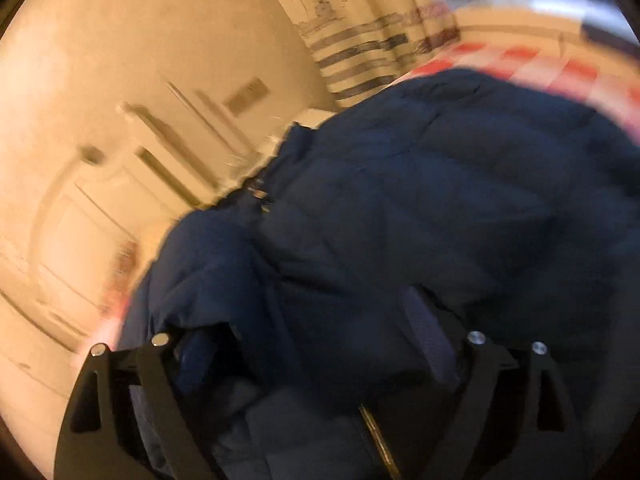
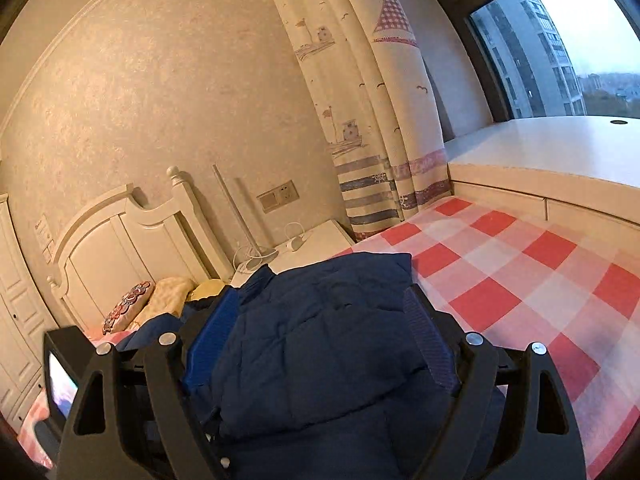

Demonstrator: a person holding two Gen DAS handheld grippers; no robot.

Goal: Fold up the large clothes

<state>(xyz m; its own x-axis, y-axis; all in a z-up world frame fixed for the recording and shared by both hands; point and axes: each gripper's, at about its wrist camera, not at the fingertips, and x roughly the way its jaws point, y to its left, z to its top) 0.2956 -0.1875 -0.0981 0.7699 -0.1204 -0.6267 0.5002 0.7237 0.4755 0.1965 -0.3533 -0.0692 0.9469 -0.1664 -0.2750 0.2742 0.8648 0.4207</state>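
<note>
Bedroom, bed with red-checked sheet [image 2: 500,280], white headboard [image 2: 120,240] far left, printed curtain [image 2: 360,120], window [image 2: 560,48] far right. Item: navy padded jacket [image 2: 320,340], bunched on the near part of the bed. Right claw [image 2: 320,320]: jaws wide, jacket bulging between, grip uncertain. Left claw [image 1: 316,340]: jaws wide over the jacket, view blurred. Step, judged: mid-fold, regrasping. Next: pinch an edge and lay it flat.

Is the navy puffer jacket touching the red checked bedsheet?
Touching. The right wrist view shows the navy puffer jacket lying directly on the red checked bedsheet, its far edge resting on the cloth with no gap.
</note>
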